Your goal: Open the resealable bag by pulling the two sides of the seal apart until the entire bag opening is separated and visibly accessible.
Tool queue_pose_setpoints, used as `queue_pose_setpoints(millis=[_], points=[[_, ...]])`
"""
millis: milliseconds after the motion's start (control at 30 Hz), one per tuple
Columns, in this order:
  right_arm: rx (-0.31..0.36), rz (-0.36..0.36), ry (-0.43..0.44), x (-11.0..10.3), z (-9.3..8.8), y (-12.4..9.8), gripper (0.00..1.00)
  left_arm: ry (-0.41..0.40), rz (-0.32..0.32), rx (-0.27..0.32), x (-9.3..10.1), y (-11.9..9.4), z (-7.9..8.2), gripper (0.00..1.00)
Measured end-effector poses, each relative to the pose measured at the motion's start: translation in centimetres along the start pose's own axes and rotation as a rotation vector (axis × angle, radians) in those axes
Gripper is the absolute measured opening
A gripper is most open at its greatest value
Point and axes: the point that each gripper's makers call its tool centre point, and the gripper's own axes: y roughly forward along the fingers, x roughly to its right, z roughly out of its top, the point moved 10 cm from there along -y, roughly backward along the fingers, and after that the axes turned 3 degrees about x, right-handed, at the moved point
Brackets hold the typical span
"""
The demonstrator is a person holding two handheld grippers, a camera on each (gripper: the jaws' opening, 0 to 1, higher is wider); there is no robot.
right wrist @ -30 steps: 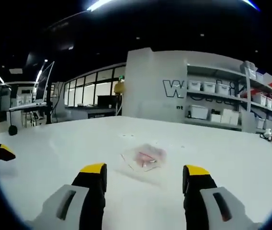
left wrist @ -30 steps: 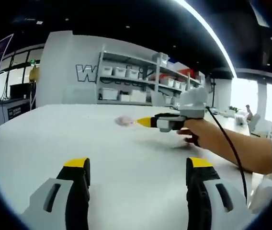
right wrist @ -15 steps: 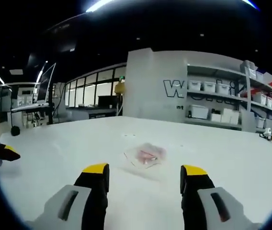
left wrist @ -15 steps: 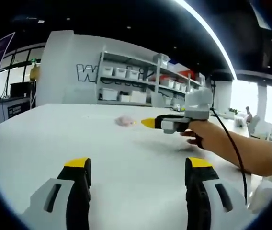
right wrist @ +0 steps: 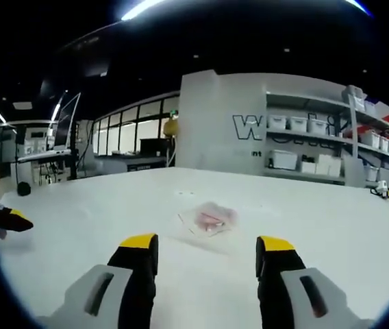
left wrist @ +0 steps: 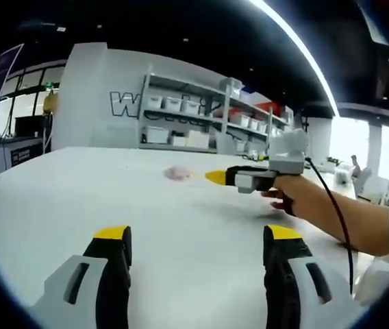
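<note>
Bag (right wrist: 208, 221) lies flat on the white table (right wrist: 331, 233), seal not yet touched; it's a small clear pouch w/ something pinkish-red inside, and I take it as the landmark for everything else.

Going left to right in the right gripper view: left gripper's yellow tip (right wrist: 6, 221) pokes in well left of the bag; right gripper (right wrist: 207, 248) sits just short of the bag, jaws apart w/ nothing between them, bag centred in the gap; shelving w/ white bins (right wrist: 318, 147) stands far behind and right of the bag.

Change since a sec ago: in the left gripper view the right gripper has drifted slightly back, away from the bag, and in its own view the yellow tips sit a touch closer together; bag itself hasn't budged. Judgement: still approach/alignment, no grasp, task basically at zero.

Left gripper view adds what the other can't: left gripper (left wrist: 198, 241) well back from the bag (left wrist: 178, 173), jaws wide apart and holding nothing; right gripper (left wrist: 216, 177) side-on just right of the bag, w/ the person's hand (left wrist: 292, 193) and forearm behind it; its jaw gap can't be read from that angle. Right gripper view alone gives bag detail; seal edge too blurry to locate.
</note>
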Motion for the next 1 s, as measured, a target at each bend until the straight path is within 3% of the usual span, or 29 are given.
queue_pose_setpoints(millis=[1000], points=[[0.010,0.004,0.000,0.43,0.31,-0.15,0.55,-0.004,0.006,-0.005,0.06,-0.08,-0.24,0.78]])
